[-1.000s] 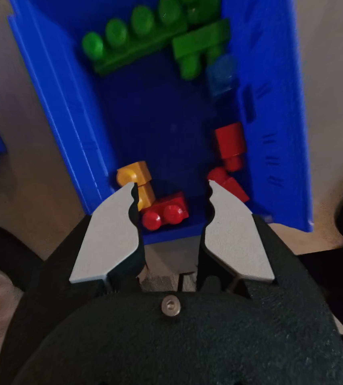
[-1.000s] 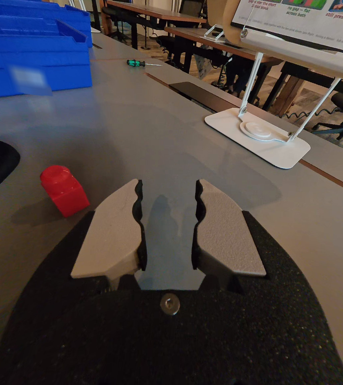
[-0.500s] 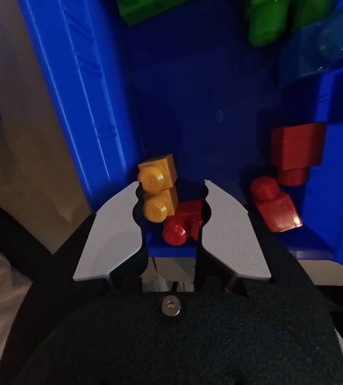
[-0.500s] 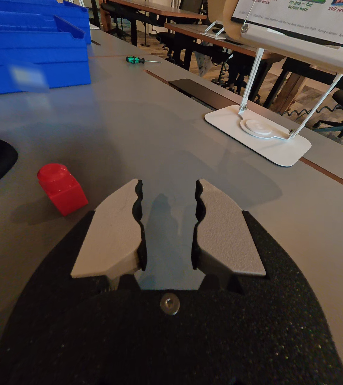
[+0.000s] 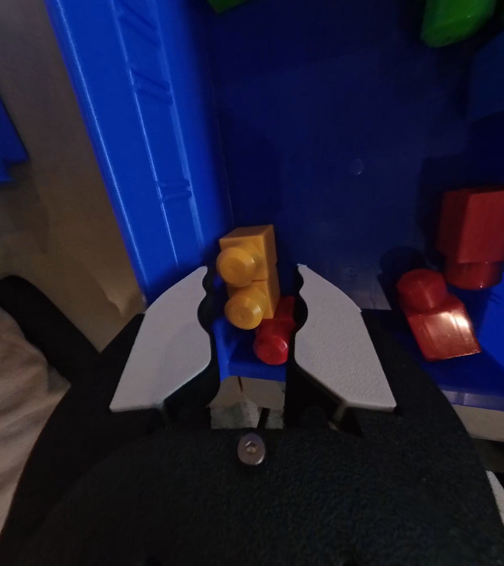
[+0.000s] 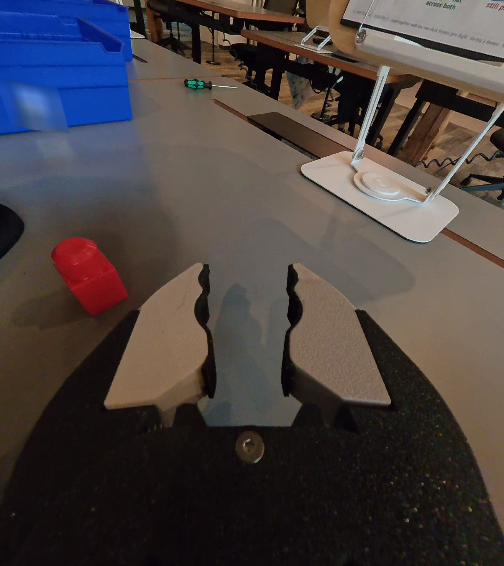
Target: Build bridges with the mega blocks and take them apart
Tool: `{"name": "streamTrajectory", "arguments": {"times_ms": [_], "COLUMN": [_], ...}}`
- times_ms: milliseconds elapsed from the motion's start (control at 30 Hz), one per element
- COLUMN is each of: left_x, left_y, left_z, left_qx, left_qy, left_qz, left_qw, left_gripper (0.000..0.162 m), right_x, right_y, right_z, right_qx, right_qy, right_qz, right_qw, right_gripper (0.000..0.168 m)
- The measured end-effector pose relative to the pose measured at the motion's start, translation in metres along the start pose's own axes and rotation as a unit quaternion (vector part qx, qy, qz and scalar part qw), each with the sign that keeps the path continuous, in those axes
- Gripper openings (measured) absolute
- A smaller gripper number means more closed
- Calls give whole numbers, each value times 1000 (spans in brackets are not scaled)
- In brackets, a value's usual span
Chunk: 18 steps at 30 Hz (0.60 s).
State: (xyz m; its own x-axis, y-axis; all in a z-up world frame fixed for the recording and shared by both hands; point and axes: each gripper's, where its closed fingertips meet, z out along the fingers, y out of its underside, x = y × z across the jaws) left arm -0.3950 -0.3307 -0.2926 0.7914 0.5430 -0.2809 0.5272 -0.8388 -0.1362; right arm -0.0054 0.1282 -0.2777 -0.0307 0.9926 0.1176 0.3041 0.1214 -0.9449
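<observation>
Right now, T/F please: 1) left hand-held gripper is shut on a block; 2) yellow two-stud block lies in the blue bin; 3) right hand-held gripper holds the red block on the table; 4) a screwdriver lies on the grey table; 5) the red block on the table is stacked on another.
1. False. The left hand-held gripper is open, its fingers either side of the yellow two-stud plastic block.
2. True: it lies inside the blue plastic bin.
3. False. The right hand-held gripper is open and empty; the red single-stud plastic block sits apart, to its left.
4. True: the green-handled screwdriver lies on the grey table.
5. False. It stands alone.
</observation>
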Motion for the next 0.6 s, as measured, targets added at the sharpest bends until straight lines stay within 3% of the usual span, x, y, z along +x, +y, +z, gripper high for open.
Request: {"name": "streamTrajectory", "arguments": {"times_ms": [367, 600], "left_x": [1, 12], "left_y": [2, 5], "left_z": [12, 19], "left_qx": [-23, -30], "left_qy": [-10, 28], "left_qz": [1, 10], "left_qw": [1000, 999], "left_gripper": [43, 36], "right_x": [0, 0], "right_y": [0, 1], "right_z": [0, 0], "right_qx": [-1, -3], "right_qy": [0, 0], "right_qz": [-1, -1], "right_qw": [1000, 1000], "right_gripper": [48, 49]}}
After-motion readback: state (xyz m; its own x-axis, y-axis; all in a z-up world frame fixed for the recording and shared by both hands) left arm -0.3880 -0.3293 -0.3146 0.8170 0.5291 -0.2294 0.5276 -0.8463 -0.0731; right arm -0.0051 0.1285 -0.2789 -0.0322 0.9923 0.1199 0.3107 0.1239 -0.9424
